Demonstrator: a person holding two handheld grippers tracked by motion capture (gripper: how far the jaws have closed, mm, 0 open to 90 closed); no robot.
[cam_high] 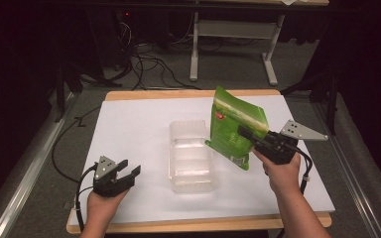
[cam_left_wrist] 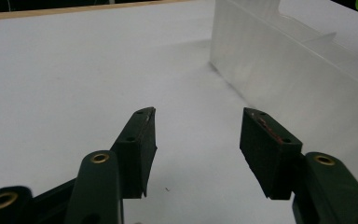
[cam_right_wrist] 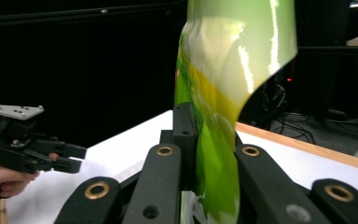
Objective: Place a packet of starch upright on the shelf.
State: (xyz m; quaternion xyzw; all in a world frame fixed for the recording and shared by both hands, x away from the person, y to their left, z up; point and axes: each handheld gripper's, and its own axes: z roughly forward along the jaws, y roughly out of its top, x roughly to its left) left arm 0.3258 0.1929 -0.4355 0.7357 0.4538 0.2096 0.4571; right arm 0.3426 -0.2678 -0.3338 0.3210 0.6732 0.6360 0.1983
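While the left gripper (cam_high: 129,174) rests near the table's (cam_high: 144,119) front edge with jaws apart and nothing between them, the right gripper (cam_high: 248,135) is clamped on a green pouch (cam_high: 233,131) held in the air beside the clear plastic bin (cam_high: 191,156). Step in hand, as judged: carrying the pouch to the bin. Next: centre it over a compartment, then lower it.

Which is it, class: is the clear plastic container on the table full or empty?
Empty. In the high view the clear container shows only its own dividers and the white table through them; the green pouch hangs above in the right gripper.
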